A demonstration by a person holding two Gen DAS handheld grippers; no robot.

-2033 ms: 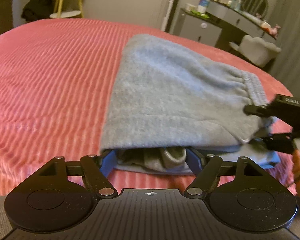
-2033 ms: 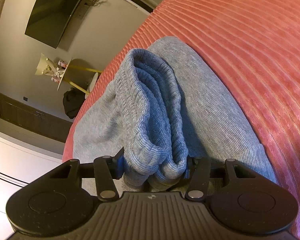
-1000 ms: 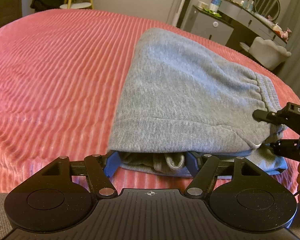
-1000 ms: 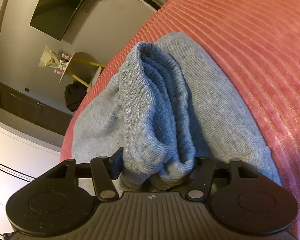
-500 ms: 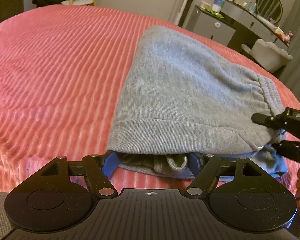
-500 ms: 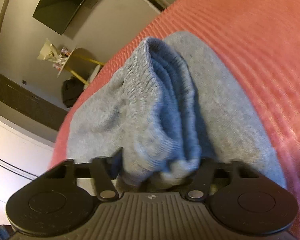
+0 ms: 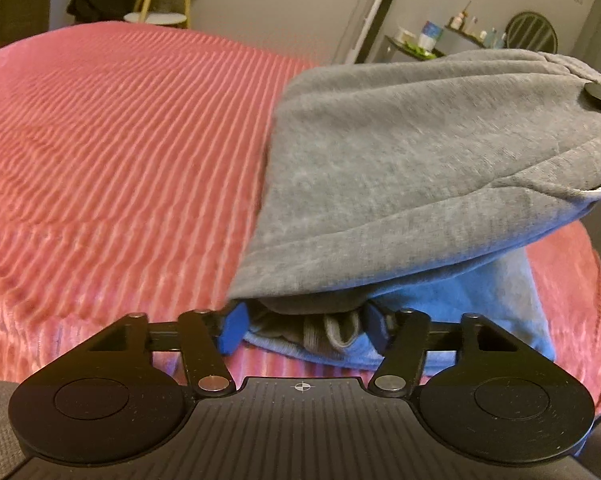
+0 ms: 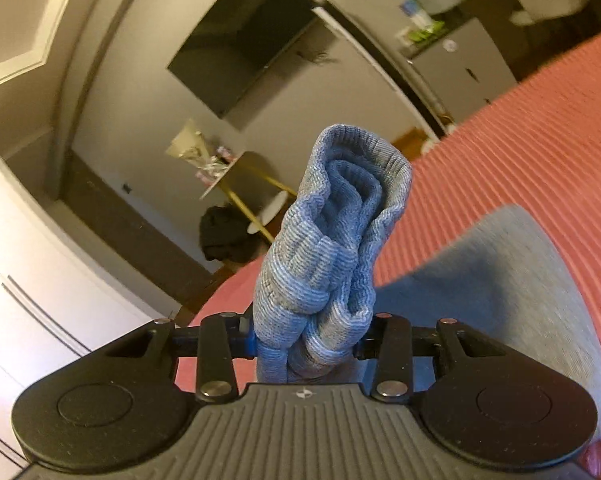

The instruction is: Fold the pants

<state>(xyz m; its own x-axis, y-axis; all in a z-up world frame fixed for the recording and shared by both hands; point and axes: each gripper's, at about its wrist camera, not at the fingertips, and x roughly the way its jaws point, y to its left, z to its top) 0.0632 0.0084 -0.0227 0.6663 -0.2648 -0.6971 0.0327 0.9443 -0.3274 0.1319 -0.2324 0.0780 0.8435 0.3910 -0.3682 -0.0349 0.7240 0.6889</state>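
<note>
Lifting is the name of the game here, and to do it well both ends want to rise level and travel together, so the layers stay stacked and the fold lands square instead of sliding apart. The left gripper (image 7: 302,330) has its blue pads closed in on the bunched hem of the grey pants (image 7: 428,168), cloth filling the gap between them. The right gripper (image 8: 304,342) is clamped hard on the thick ribbed waistband (image 8: 336,236), which stands up in a roll straight ahead of its fingers. From the left view, the pants spread out in front and to the right, sagging between the two grips, with the lower layers trailing onto the red bedspread (image 7: 120,152) just past the pads. From the right view, the rest of the cloth drops away below and right. Risk, I'd say: that bulky roll could slip if the carry gets hurried
</note>
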